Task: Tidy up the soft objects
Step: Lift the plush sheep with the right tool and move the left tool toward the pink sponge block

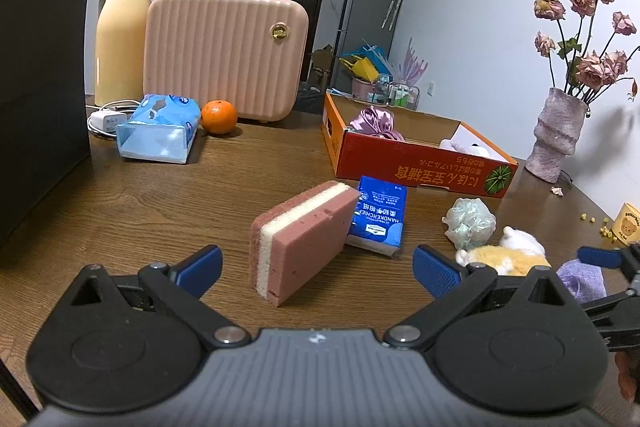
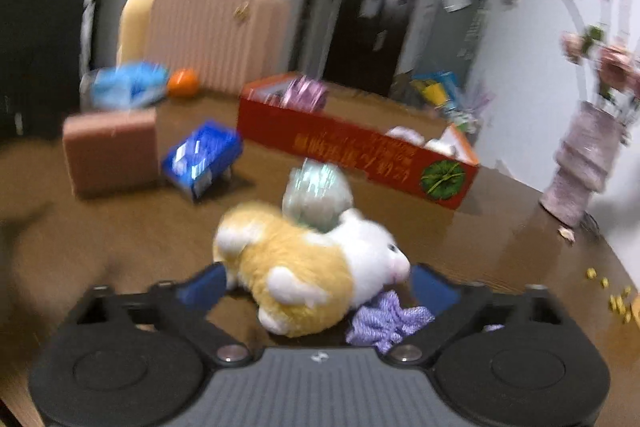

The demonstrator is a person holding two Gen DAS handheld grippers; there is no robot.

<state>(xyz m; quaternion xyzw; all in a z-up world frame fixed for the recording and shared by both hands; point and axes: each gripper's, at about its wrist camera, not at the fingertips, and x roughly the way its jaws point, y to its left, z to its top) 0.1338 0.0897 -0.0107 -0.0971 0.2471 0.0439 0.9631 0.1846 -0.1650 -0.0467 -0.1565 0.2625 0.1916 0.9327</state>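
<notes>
Two packets (image 1: 377, 217) (image 1: 160, 129) flank the sponge (image 1: 298, 239).

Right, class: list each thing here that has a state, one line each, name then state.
left gripper: open, empty, facing the sponge.
right gripper: open, plush toy between its fingers, not pressed.
sponge: on edge, leaning on the handkerchief pack.
handkerchief pack: tilted, propped against the sponge.
plush toy: lying on its side.
orange box: open-topped, pink satin cloth inside.
tissue pack: opened on top.
pink case: upright, closed.
flowers: wilted.
</notes>
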